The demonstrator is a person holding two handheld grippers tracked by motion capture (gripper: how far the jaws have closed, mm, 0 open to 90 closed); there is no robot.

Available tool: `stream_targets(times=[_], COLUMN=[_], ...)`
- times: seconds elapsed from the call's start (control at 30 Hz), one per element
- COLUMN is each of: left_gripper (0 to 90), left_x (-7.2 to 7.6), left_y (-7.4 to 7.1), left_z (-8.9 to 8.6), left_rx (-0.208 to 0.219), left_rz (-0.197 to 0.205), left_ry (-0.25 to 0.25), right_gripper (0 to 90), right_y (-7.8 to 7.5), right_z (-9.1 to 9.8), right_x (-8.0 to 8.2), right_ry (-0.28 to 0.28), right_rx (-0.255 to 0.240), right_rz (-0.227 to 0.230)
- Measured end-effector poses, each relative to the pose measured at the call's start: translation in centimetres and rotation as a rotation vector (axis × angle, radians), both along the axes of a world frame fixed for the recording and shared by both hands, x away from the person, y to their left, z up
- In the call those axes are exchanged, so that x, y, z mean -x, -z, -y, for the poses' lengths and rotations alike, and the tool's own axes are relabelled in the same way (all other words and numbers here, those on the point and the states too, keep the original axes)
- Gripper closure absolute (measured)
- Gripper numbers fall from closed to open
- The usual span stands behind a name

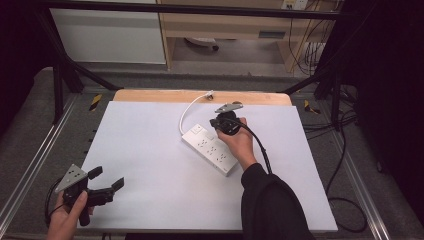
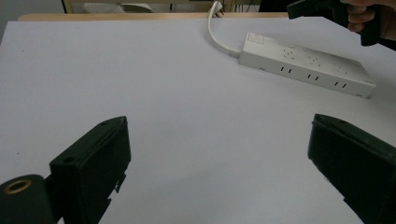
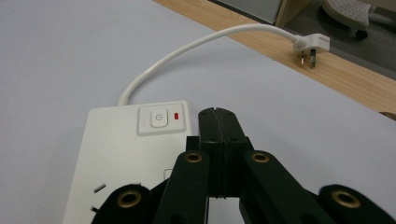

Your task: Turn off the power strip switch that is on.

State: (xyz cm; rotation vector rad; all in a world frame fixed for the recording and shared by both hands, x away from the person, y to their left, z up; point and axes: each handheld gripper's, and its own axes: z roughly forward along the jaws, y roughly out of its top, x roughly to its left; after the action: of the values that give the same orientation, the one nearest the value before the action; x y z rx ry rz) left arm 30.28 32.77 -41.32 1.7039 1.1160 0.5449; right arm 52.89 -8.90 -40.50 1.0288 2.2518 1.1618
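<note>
in the high view we hold the right hand-held gripper [image 1: 218, 121] over the switch end of a white power strip [image 1: 210, 148], which lies slantwise on the white counter [image 1: 150, 150], a little right of its middle and toward the far side. our right hand [image 1: 239, 142] rests above the strip's near half, the dark sleeve [image 1: 270, 205] coming in from the bottom edge. in the right gripper view the two black jaws are pressed flat together with nothing between them, their joined tips hovering just beside the power button [image 3: 159, 119] and its small red indicator [image 3: 176, 116], over the strip's top face; we cannot tell whether the tips touch the casing.

the strip's white cable [image 1: 187, 112] curves from the switch end toward the far edge of the counter, and its plug [image 3: 312, 45] lies on the bare wooden strip [image 3: 355, 79] along that edge, prongs showing.

our left hand-held gripper [image 1: 106, 180] sits at the near left corner of the counter, well apart from the power strip, held in the left hand [image 1: 65, 217]. in the left gripper view its jaws stand wide apart with only bare counter between them, holding nothing, and they point across the surface toward the strip, whose side sockets face them.

beyond the counter we see a grey floor [image 1: 240, 55] and a wooden shelf unit [image 1: 225, 22].
</note>
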Motion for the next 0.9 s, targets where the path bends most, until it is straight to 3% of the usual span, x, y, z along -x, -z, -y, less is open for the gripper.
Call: stream_targets(times=[0.9], left_gripper=[5.8], left_x=[0.0], left_y=[0.0], left_z=[0.0], left_rx=[-0.003], left_rz=[0.005], left_ry=[0.004], right_gripper=[90.0], right_y=[1.5], right_z=[-0.2], right_x=[1.1], right_ry=[-0.015], right_rx=[0.031], right_rz=[-0.052])
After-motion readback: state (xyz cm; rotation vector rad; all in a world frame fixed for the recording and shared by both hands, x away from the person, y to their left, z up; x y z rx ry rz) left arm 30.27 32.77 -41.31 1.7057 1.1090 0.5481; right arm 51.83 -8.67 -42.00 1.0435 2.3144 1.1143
